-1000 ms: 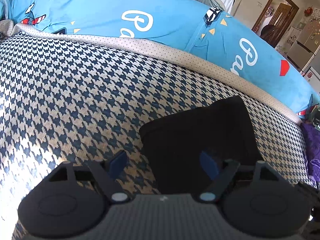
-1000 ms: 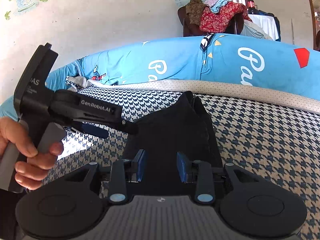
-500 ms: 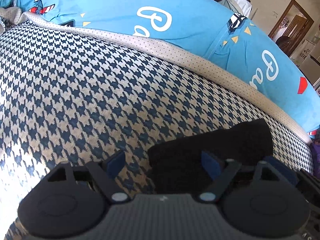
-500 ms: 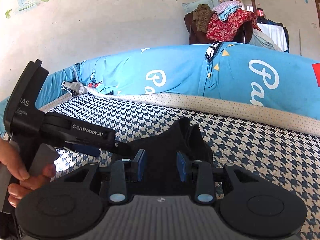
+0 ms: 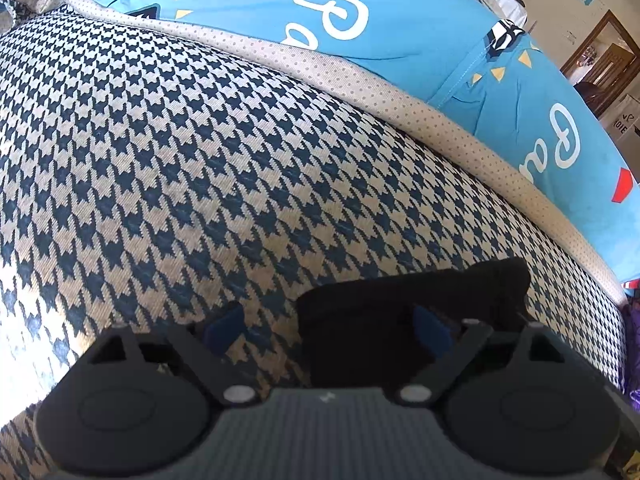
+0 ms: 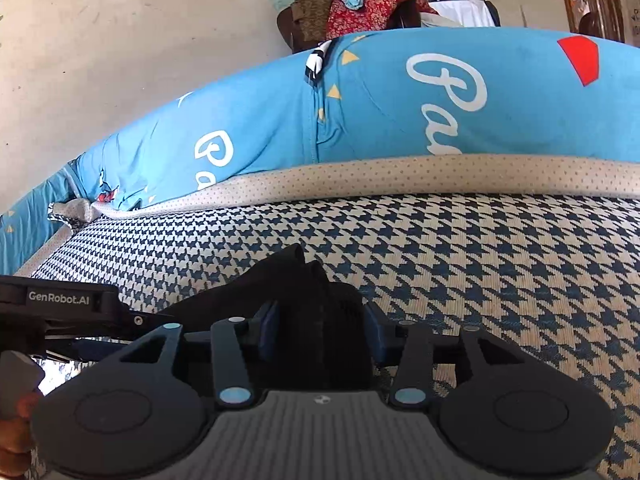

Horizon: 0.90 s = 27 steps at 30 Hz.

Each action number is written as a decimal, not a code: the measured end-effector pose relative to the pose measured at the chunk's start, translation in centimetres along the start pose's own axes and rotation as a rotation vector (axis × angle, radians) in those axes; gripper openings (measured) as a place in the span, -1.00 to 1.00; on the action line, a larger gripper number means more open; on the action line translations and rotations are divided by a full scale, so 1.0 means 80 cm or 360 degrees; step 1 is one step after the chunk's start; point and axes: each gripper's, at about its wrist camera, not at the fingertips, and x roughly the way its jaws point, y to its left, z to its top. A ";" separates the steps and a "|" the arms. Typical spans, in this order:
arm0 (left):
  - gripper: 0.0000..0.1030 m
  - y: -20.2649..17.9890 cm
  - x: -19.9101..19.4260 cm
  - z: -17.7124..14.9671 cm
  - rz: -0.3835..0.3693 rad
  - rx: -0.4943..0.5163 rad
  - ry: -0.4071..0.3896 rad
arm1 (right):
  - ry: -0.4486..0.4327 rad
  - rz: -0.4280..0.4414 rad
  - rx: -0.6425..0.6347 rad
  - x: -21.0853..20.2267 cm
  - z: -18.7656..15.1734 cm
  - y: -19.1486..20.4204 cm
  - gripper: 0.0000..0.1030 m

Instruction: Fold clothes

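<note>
Left wrist view: the left gripper hangs low over the houndstooth bed cover, its blue fingers spread wide and having just been opening. The folded black garment lies on the cover at about 4 o'clock, its left edge between the fingers, and the pads do not press on it. A blue printed duvet runs along the far side from 11 to 3 o'clock. In the right wrist view the right gripper has the black cloth bunched between its fingers; they have just been opening, and I cannot tell whether they grip it. The other gripper enters at 9 o'clock. Clothes are heaped on a chair at 12 o'clock.
</note>
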 end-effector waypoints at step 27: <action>0.88 -0.013 -0.027 -0.026 -0.0237 0.0296 0.0155 | 0.0071 -0.0030 0.0537 -0.115 -0.014 -0.062 0.11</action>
